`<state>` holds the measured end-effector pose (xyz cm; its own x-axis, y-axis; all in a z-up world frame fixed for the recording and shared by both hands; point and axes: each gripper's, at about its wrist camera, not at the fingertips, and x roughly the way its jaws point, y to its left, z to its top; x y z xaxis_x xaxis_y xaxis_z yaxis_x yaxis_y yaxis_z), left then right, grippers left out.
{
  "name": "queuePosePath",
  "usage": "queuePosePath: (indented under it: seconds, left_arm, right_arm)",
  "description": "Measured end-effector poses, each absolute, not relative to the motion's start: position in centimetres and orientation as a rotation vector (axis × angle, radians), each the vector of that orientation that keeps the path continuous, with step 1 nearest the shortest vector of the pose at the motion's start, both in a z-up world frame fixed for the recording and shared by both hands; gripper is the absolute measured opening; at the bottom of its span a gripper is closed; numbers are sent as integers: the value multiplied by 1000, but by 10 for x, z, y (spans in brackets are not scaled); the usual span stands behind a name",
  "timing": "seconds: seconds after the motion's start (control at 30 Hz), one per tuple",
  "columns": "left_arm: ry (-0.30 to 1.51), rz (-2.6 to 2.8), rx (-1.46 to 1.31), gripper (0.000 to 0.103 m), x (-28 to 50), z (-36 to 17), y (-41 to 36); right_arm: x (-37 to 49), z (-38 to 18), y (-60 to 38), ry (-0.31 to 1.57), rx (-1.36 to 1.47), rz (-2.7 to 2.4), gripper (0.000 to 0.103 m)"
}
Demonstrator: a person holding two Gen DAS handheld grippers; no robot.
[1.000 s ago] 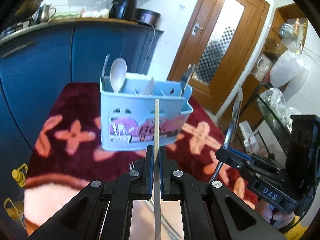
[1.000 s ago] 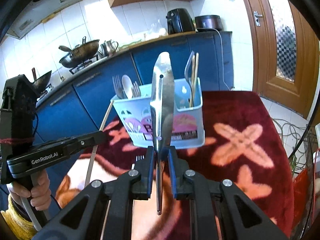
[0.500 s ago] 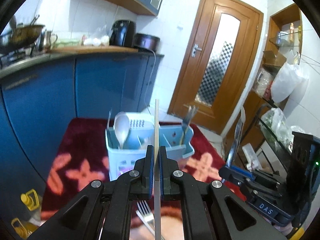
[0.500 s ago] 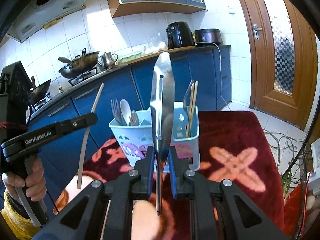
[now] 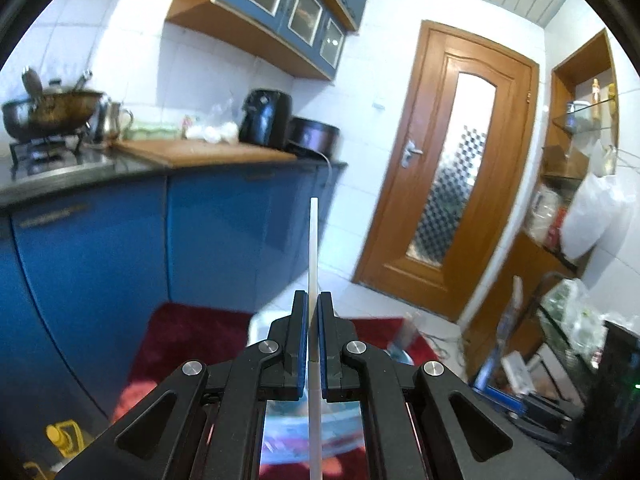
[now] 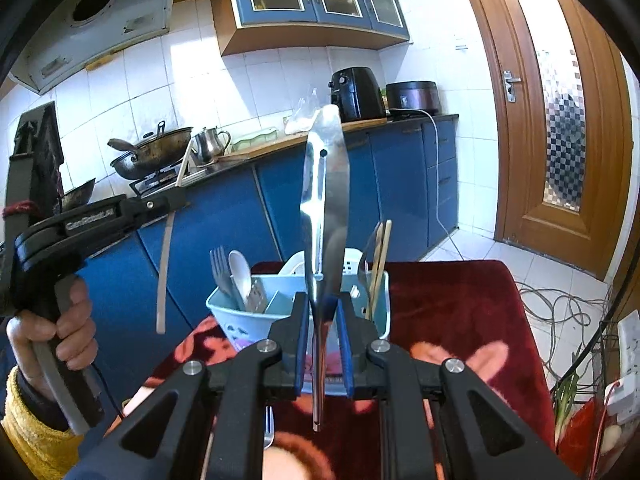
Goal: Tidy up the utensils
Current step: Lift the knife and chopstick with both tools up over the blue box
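My left gripper (image 5: 313, 300) is shut on a pale chopstick (image 5: 313, 248) that points straight up; in the right wrist view the same gripper (image 6: 176, 200) holds the chopstick (image 6: 165, 272) up at the left, above and left of the caddy. My right gripper (image 6: 323, 304) is shut on a steel knife (image 6: 326, 200), blade up. Just behind it stands the light blue utensil caddy (image 6: 224, 312) with forks, a white spoon (image 6: 240, 276) and chopsticks (image 6: 380, 260) in it. In the left wrist view the caddy (image 5: 260, 324) is blurred and mostly hidden behind the fingers.
The caddy stands on a table with a dark red flowered cloth (image 6: 452, 304). A fork (image 6: 269, 432) lies on the cloth below my right gripper. Blue kitchen cabinets (image 5: 120, 248) with a wok and kettle stand behind. A wooden door (image 5: 452, 184) and cluttered shelves are at the right.
My left gripper has risen and tilted up with the chopstick, so the caddy dropped out of its view. My right gripper has also lifted a little with the knife.
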<state>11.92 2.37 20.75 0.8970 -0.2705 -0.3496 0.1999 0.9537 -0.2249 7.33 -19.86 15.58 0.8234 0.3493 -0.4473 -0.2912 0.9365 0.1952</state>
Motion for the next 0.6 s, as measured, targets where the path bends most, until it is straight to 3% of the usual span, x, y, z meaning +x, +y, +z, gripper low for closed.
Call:
queuePosePath:
  seconds: [0.6]
  left_arm:
    - [273,-153,-185,4,173,167,27]
  right_arm:
    - [119,159,-199,423,96,280,16]
